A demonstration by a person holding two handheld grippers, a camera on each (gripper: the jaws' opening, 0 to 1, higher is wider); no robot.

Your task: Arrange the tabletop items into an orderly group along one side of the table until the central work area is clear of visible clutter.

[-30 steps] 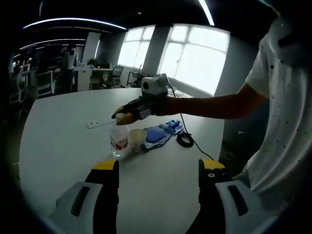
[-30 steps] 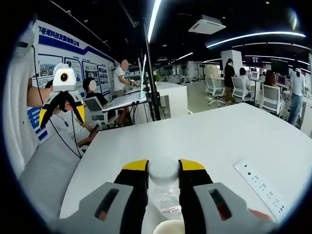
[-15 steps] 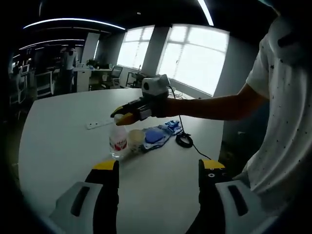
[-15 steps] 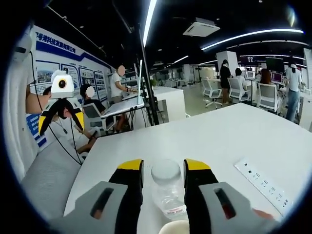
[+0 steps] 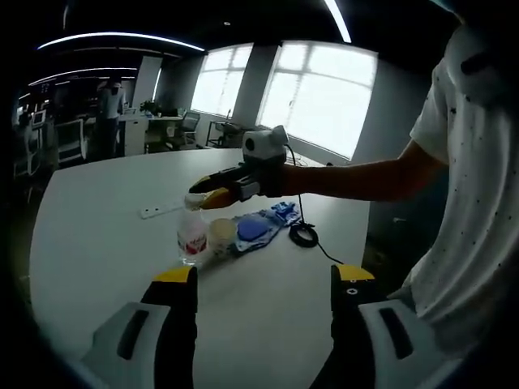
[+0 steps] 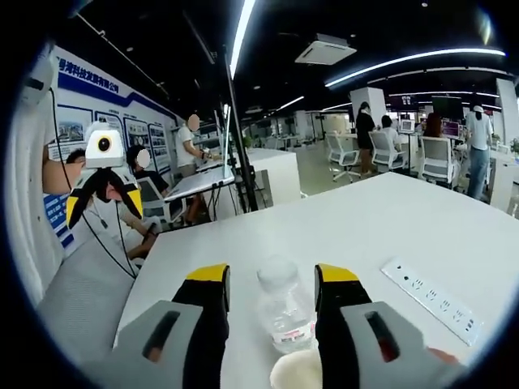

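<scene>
Big open office, white table (image 5: 105, 219), and the right gripper (image 6: 272, 275) hangs with jaws spread around the clear bottle (image 6: 284, 312), not clamping it, beside the cup (image 5: 221, 235) and blue pack (image 5: 258, 227), while the left gripper (image 5: 263, 275) waits wide open and empty.

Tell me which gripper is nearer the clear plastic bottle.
Right. The right gripper has the clear plastic bottle standing between its open jaws, not clamped. The left gripper hangs open, apart from it, with bare white table between them.

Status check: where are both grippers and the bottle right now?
Right gripper open, jaws either side of the clear bottle, not gripping. Left gripper open, empty, short of the items. White cup, blue bag, power strip nearby.
</scene>
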